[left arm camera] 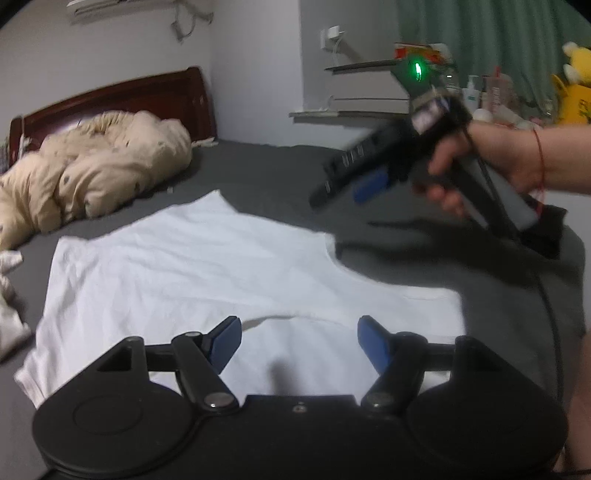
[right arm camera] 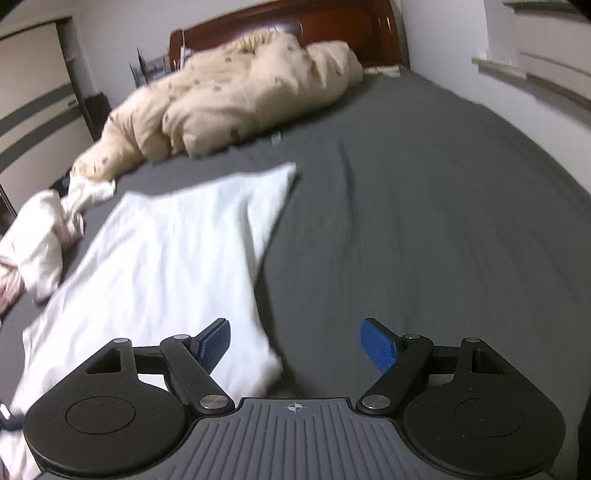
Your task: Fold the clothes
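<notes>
Both my tools are hanging spread, pinching nothing. Left tool is hovering over the white shirt; right tool is straddling its edge on the bed.

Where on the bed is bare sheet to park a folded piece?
Widest bare stretch: grey sheet right of the white shirt, up to the headboard. Crowded: beige duvet at the head, crumpled pale clothes left of the shirt.

Left tongs: I hold them tilted downward, blue pads spread apart, nothing between. Right tongs: angled down, pads parted wide, empty. Right hand: wrapped round the handle, forearm bare, red string at the wrist.
</notes>
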`<state>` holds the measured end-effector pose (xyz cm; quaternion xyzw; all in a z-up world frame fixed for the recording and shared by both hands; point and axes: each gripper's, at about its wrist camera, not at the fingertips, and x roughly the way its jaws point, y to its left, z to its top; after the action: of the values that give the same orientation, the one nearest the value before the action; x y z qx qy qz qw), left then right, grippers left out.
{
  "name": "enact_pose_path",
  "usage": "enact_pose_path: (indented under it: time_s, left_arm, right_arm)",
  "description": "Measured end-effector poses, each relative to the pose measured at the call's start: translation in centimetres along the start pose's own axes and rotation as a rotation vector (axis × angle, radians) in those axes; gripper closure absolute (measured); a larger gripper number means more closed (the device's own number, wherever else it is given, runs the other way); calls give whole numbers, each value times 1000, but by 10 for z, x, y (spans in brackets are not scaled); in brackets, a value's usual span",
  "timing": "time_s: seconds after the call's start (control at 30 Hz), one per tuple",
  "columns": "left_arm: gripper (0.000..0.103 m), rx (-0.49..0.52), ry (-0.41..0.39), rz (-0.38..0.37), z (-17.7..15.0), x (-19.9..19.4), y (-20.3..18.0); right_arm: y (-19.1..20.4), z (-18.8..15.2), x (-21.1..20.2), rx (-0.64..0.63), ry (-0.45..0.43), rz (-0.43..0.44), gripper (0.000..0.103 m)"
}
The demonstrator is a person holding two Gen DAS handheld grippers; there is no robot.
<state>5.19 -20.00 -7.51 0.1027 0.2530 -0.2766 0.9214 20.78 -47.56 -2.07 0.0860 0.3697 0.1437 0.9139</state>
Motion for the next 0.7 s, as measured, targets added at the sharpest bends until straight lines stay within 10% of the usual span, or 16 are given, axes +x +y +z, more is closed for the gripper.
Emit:
enact_pose_path:
  time_s: [0.47, 0.7]
  left_arm:
    - [34, -82, -41, -29, -11, -12, 53]
    - [33, -135, -79, -87, -9, -13, 64]
  right_arm:
    - [40, 155, 163, -18, 124, -141, 76]
    - [44, 177, 230, -24, 203, -235, 77]
